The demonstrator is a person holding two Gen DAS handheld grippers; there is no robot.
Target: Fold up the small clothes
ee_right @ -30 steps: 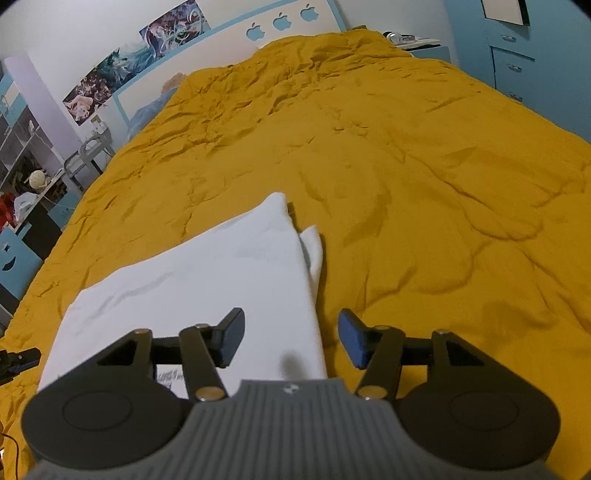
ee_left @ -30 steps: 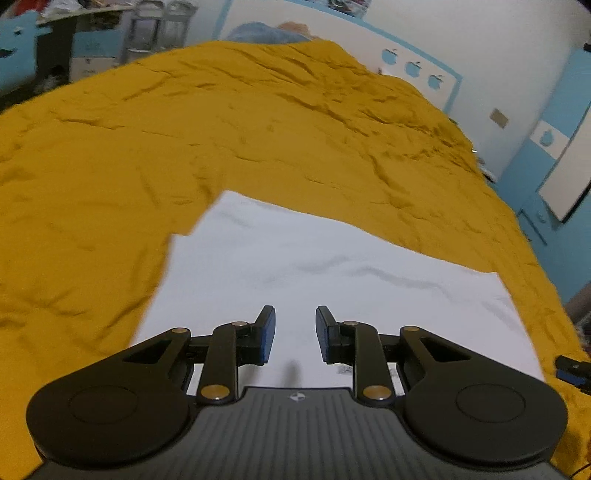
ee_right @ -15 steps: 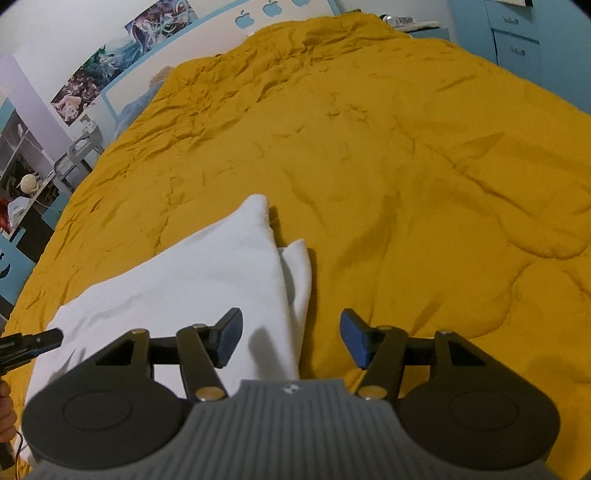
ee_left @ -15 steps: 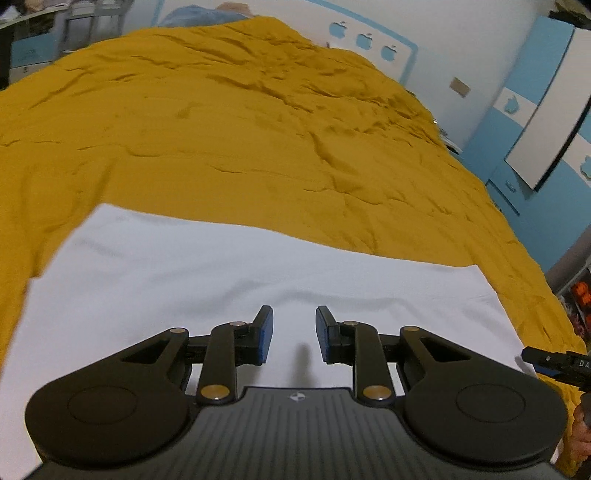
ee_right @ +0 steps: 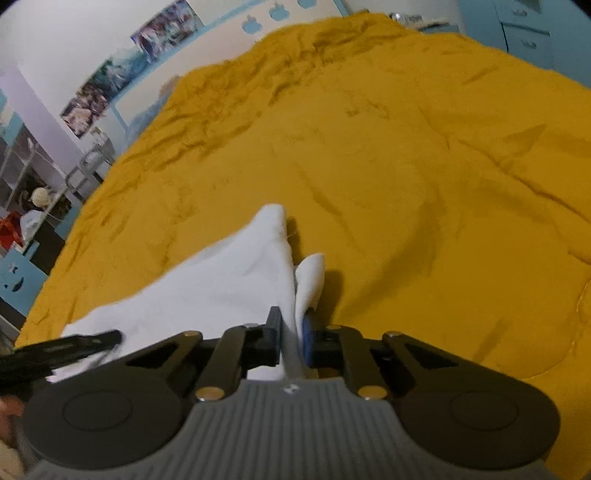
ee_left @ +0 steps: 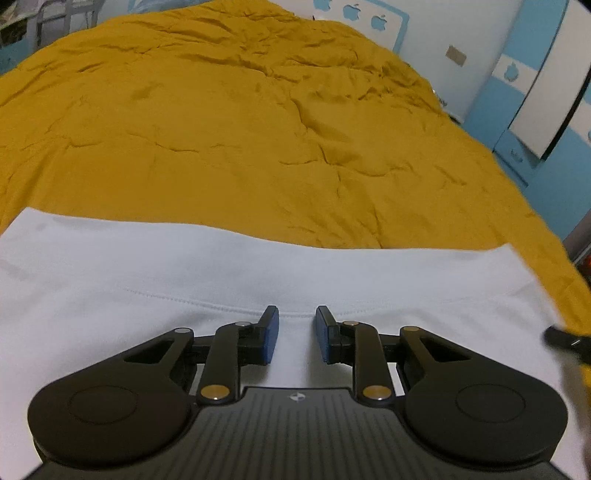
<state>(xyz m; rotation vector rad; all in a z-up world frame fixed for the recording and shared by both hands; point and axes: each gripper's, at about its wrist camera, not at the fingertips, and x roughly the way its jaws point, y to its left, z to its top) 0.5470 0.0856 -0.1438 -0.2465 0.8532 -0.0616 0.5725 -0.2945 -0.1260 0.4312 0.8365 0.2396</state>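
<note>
On the bed, spread over the wrinkly mustard-yellow duvet [ee_left: 258, 122], the white garment [ee_left: 184, 273] was lying flat along the near edge, folded into a wide strip. My left claw [ee_left: 295, 334] was hovering right over it with its blue-padded fingers [ee_left: 271, 334] spread apart, nothing between them, and a stitched seam of the cloth ran across just past the tips. My right claw [ee_right: 291, 338] was at the right end of the same garment [ee_right: 229, 280], pressed together and pinching the cloth edge, so a fold of white fabric stood up between the fingers. A small loose flap poked out to the right of that fold, resting on the duvet [ee_right: 406, 166]. At the far end of the bed I could see a headboard with blue apple shapes [ee_left: 354, 14], posters [ee_right: 122, 77] on the left wall, and blue cabinets [ee_left: 546, 85] off to the right. Both views were a bit blurry.
</note>
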